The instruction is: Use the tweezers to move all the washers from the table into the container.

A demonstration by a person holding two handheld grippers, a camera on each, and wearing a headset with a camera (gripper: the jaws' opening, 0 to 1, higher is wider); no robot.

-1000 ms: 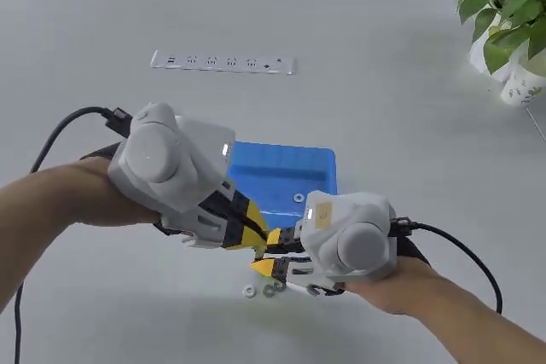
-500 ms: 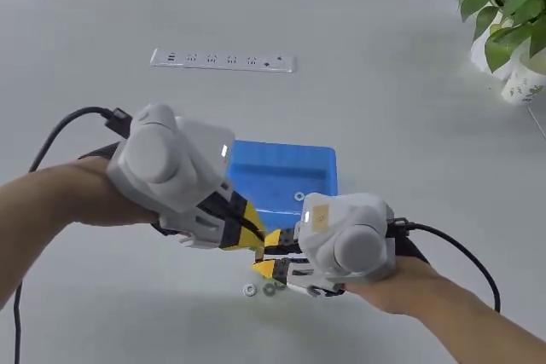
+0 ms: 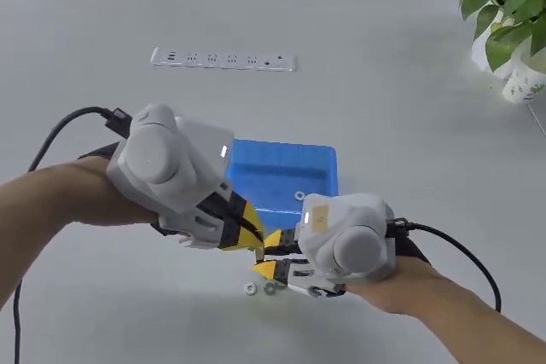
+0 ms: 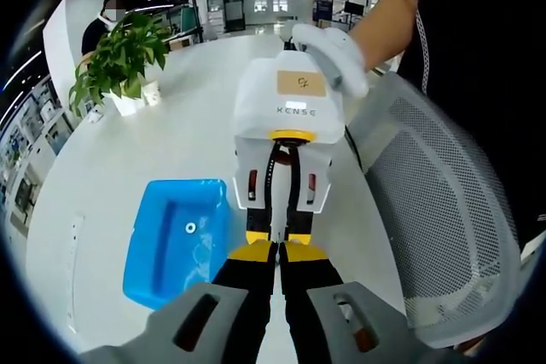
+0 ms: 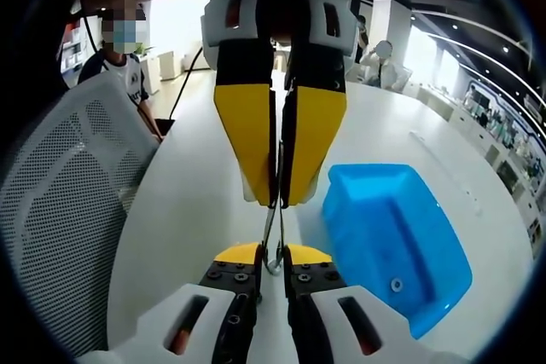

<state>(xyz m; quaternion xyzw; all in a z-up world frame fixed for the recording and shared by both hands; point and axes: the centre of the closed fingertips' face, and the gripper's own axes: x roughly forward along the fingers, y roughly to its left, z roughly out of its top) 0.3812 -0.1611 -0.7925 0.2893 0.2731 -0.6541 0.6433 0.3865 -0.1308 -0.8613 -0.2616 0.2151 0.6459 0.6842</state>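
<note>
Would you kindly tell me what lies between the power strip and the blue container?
Nothing: in the head view the table between the power strip and the blue container is bare.

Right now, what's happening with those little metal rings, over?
Left tongs and right tongs tip to tip, both shut on tweezers. One washer in container; loose washers on table. Nothing blocking.

Tweezers (image 5: 275, 210) mostly buried between jaws, tips unseen. Container (image 3: 286, 172) near corner behind left gripper (image 3: 254, 239). Washers (image 3: 260, 289) partly under right gripper (image 3: 273, 268), count unclear. Plant (image 3: 503, 6) cropped by frame edge.
</note>
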